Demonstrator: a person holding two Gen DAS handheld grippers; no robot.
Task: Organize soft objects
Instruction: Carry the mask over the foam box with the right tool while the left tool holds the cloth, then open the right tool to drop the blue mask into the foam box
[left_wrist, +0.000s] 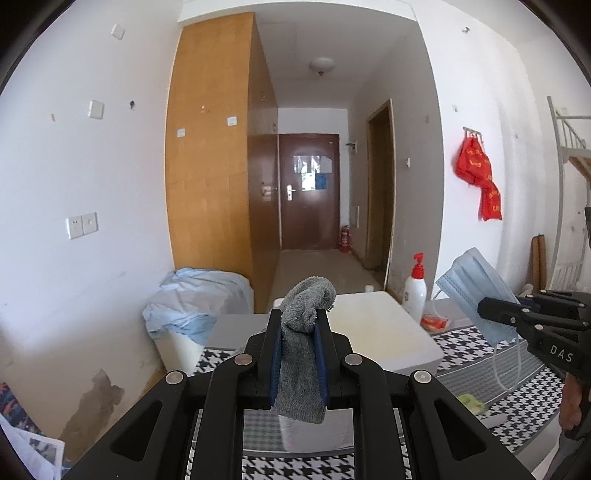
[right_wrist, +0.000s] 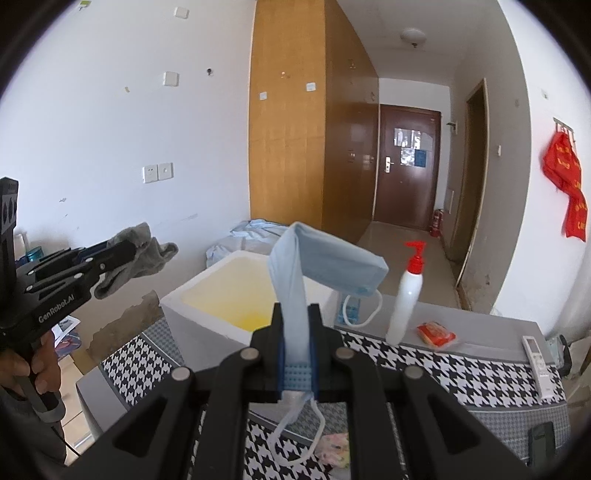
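Houndstooth tabletop (right_wrist: 461, 373) with white foam box (right_wrist: 207, 306), both loads aloft.
Left claw (left_wrist: 298, 345) clamps a grey sock (left_wrist: 303, 354); right claw (right_wrist: 295, 343) pinches a blue face mask (right_wrist: 325, 258), whose dangling ear loop (right_wrist: 295, 435) could snag the box rim.

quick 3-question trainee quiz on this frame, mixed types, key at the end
1. True or false: the left gripper is shut on a grey sock.
2. What does the right gripper hold? A) face mask B) pump bottle C) remote
3. Which container stands on the table ahead of both grippers?

Key:
1. True.
2. A, the blue face mask.
3. The white foam box, open on top.
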